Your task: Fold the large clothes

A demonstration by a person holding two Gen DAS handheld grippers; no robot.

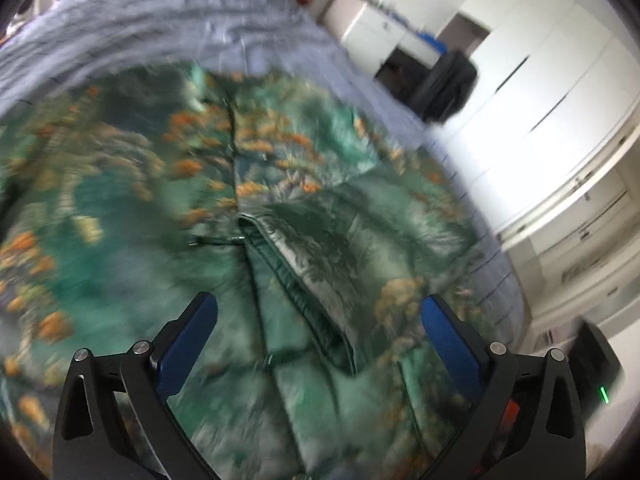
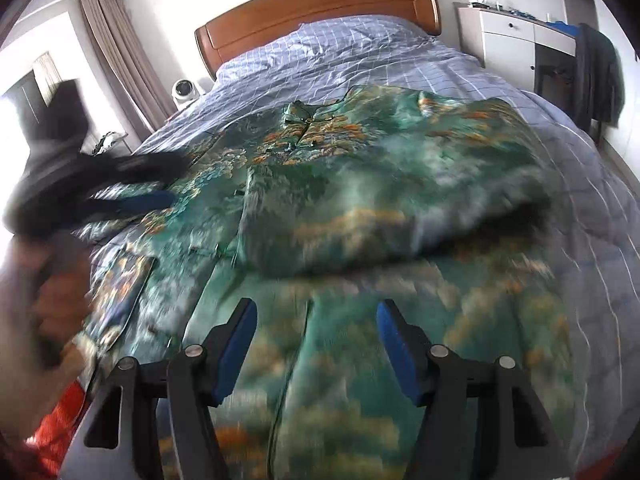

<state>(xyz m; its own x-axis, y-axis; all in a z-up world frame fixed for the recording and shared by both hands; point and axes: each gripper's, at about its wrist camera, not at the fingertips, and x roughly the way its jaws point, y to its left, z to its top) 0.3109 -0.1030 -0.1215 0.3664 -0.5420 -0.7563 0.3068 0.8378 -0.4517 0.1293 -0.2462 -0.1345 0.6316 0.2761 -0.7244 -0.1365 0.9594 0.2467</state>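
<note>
A large green padded jacket with orange and white print [image 2: 360, 184] lies spread on the bed, its right sleeve folded across the body. It also fills the left wrist view [image 1: 240, 208]. My left gripper [image 1: 318, 312] is open and empty above the jacket's lower front. In the right wrist view it shows blurred over the jacket's left side [image 2: 132, 196]. My right gripper [image 2: 316, 318] is open and empty above the jacket's hem.
The bed has a blue checked cover [image 2: 360, 52] and a wooden headboard [image 2: 320, 8]. A white desk [image 2: 516, 36] and a chair draped with dark clothes [image 2: 600, 76] stand at the right. White wardrobes [image 1: 540, 92] line the wall. A small white fan [image 2: 185, 90] sits left of the bed.
</note>
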